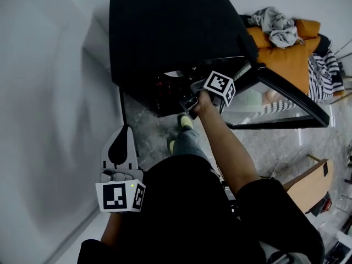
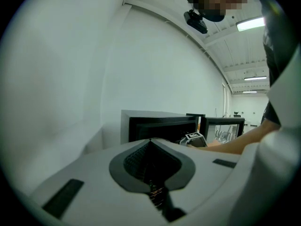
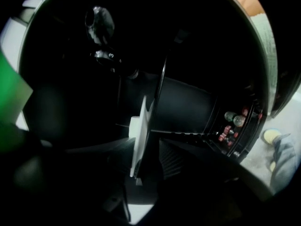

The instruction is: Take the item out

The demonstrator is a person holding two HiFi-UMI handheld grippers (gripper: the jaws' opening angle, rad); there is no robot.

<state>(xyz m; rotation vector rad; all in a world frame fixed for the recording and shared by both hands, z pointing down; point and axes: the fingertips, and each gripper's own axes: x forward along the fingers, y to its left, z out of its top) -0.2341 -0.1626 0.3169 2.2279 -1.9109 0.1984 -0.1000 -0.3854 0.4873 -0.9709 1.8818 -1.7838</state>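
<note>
A black cabinet (image 1: 165, 32) stands on the floor with its glass door (image 1: 286, 100) swung open to the right. My right gripper (image 1: 190, 100) reaches into its dark opening. In the right gripper view the jaws stand wide apart, and a thin white flat piece (image 3: 139, 131) sits edge-on between them beside a thin black rack edge. I cannot see the pads pressing on it. Small bottles and red items (image 3: 233, 121) show at the cabinet's right side. My left gripper (image 1: 121, 147) hangs near my body at the lower left, and its fingertips (image 2: 150, 142) meet with nothing between them.
A white wall runs along the left. An orange sofa (image 1: 286, 48) with crumpled clothes stands behind the open door. A wooden board (image 1: 311, 183) lies at the lower right. The person's shoes (image 1: 187, 121) rest on the grey floor in front of the cabinet.
</note>
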